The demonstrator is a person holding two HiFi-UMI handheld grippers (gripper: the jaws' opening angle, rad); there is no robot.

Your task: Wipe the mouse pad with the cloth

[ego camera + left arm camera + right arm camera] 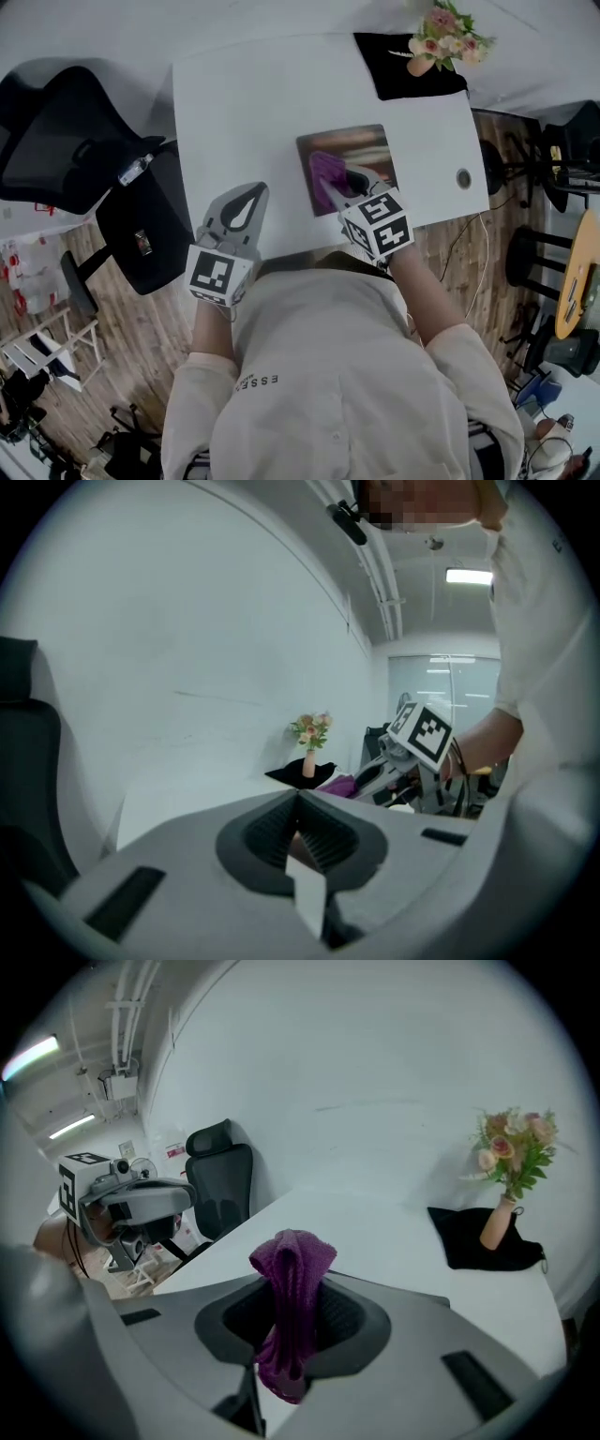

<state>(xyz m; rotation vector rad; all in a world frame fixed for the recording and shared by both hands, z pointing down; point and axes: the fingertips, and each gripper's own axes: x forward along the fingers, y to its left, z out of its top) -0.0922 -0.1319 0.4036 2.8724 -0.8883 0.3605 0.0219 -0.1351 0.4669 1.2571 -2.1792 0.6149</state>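
At the far left an office chair stands beside the white table. Its seat runs under the table edge and its base is lost in dim floor clutter.

The left gripper is held over the table's near edge, left of the mouse pad and well apart from it. In the left gripper view its ribbed pads meet at the tip and grip nothing. A pale strip and a pinkish patch show through the gap behind them, too blurred to name.

The mouse pad lies right of the table's middle, close to the near edge. It is a dull brownish rectangle with a sheen. Its near right corner is covered by the right gripper, and its left half lies under the cloth.

The right gripper's jaws are clamped on that purple cloth. In the right gripper view a fold stands up past the tips and the rest hangs down through the opening. The gripper's grey body hides the pad there. From overhead it cannot be told whether the cloth presses on the pad or hangs just above it.

At the table's far right corner a black mat carries a vase of flowers. The picture's top edge cuts off the bouquet's top.
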